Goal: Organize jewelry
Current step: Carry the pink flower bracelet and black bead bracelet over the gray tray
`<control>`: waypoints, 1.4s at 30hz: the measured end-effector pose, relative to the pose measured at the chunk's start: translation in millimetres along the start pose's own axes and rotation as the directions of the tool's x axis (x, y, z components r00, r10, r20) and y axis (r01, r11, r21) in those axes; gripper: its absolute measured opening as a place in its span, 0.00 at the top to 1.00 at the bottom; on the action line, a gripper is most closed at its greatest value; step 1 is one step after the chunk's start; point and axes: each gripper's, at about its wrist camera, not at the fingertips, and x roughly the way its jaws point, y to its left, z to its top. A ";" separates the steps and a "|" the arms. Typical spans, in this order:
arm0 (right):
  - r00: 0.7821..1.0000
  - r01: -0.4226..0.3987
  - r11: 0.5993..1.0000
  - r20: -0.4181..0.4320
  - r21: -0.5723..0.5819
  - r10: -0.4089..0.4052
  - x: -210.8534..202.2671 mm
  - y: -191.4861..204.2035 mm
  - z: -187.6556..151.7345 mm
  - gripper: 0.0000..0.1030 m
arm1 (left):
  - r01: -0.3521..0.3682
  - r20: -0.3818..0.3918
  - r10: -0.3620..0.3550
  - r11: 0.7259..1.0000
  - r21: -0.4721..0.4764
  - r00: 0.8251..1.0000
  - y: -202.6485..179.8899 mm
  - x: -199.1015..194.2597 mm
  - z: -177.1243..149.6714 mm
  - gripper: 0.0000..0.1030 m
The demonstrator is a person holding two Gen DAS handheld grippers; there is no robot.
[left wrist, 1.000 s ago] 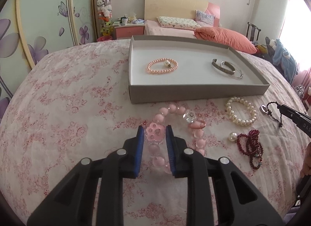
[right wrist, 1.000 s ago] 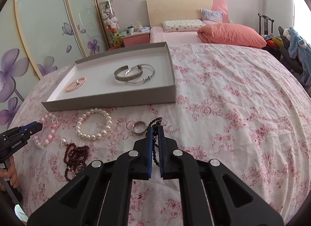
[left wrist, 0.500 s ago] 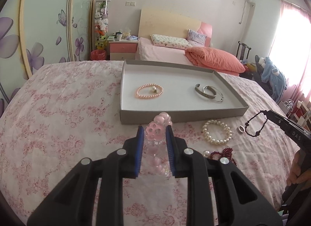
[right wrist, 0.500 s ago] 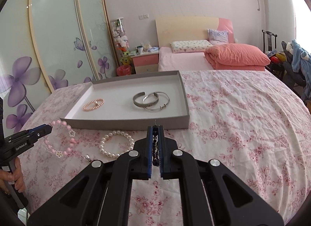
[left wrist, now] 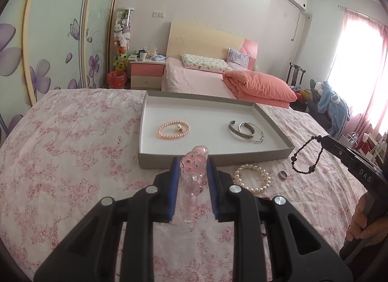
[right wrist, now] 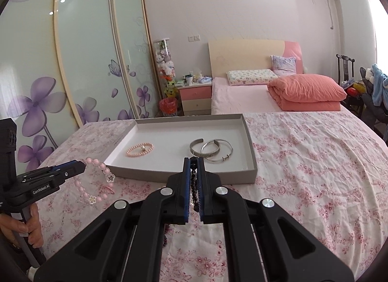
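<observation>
Both bracelets now lifted off the bed since a sec ago: my left tool [left wrist: 191,168] clenched on the pink bead bracelet [left wrist: 194,173], right tool [right wrist: 193,175] clenched on the dark bead strand [right wrist: 194,185], both hanging near the tray [left wrist: 215,159], so drop-off's next imo.

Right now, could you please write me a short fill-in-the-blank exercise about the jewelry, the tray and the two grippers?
1. The left gripper is shut on the ____ bead bracelet.
2. The right gripper is shut on the ____ bead bracelet.
3. The silver bangles lie inside the ____.
4. The white pearl bracelet lies on the bedspread, ____ the tray.

Missing words: pink; dark; tray; outside
</observation>
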 end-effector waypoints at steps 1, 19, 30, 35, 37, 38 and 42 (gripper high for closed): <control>1.000 -0.001 1.000 0.005 -0.001 0.001 -0.8 0.9 0.6 0.94 | 0.002 0.006 -0.002 1.000 -0.002 1.000 -0.6 -1.5 0.9 0.78; 0.993 -0.015 0.997 0.113 -0.078 0.024 -3.2 34.1 24.2 0.94 | -0.005 0.152 0.003 1.000 0.012 0.988 -27.0 -22.2 33.7 0.78; 0.987 0.020 0.996 0.163 -0.092 -0.004 24.7 33.5 49.7 0.94 | -0.048 0.168 0.045 0.999 0.009 0.985 -33.0 5.3 63.1 0.78; 0.986 0.023 0.997 0.164 -0.071 -0.011 49.9 25.6 58.7 0.94 | -0.077 0.154 0.077 0.997 -0.007 0.985 -28.6 29.1 75.2 0.78; 0.988 0.019 0.998 0.153 -0.058 -0.009 60.4 22.2 62.2 0.94 | -0.085 0.146 0.086 0.996 -0.011 0.986 -26.1 39.6 80.1 0.78; 0.989 0.018 0.999 0.145 -0.051 -0.010 67.0 20.1 63.7 0.94 | -0.093 0.141 0.093 0.996 -0.013 0.986 -25.3 46.9 83.4 0.78; 0.994 0.010 1.000 0.110 -0.029 -0.006 92.2 15.1 67.3 0.94 | -0.115 0.130 0.115 0.993 -0.008 0.985 -21.9 68.7 90.4 0.78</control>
